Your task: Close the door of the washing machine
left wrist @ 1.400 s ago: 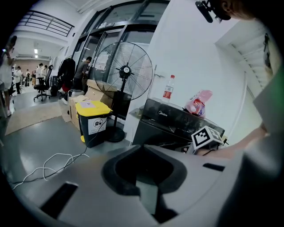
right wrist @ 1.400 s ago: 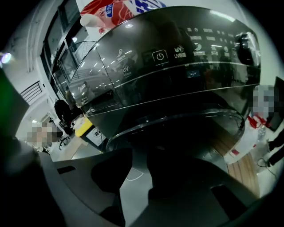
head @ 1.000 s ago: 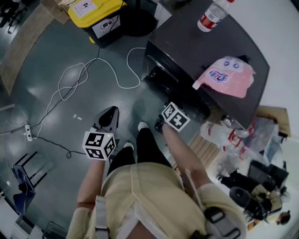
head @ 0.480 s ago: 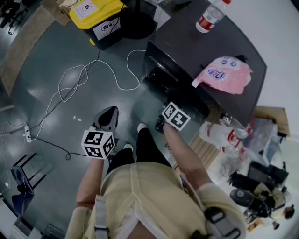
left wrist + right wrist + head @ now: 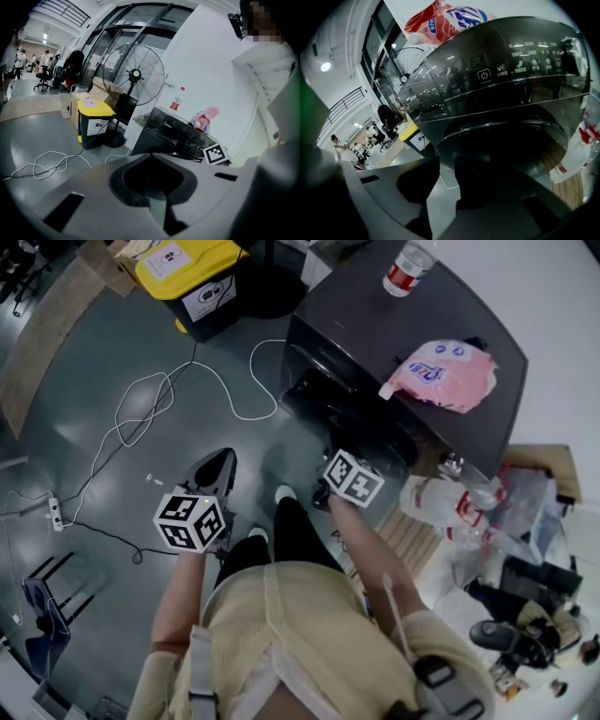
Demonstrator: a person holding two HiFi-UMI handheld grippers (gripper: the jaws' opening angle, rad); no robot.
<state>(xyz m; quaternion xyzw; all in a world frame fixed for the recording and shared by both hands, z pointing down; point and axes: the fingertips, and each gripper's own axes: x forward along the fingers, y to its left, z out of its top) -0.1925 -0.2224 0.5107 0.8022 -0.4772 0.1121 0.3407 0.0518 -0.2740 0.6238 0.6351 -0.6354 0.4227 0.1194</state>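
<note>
Near washing machine door (image 5: pixel 506 140), right hand-held gripper (image 5: pixel 446 163) is held apart, left hand-held gripper (image 5: pixel 151 157) together; stiff rim is judged pushable.

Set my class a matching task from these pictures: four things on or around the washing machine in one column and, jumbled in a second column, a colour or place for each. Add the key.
Column one:
1. bottle
2. bag
3. bin
4. cable

Column two:
a. white, looped across the floor
b. has a yellow lid
c. has a red label
d. pink, lying on top of the washing machine

Pairs: 1-c; 2-d; 3-b; 4-a
</note>
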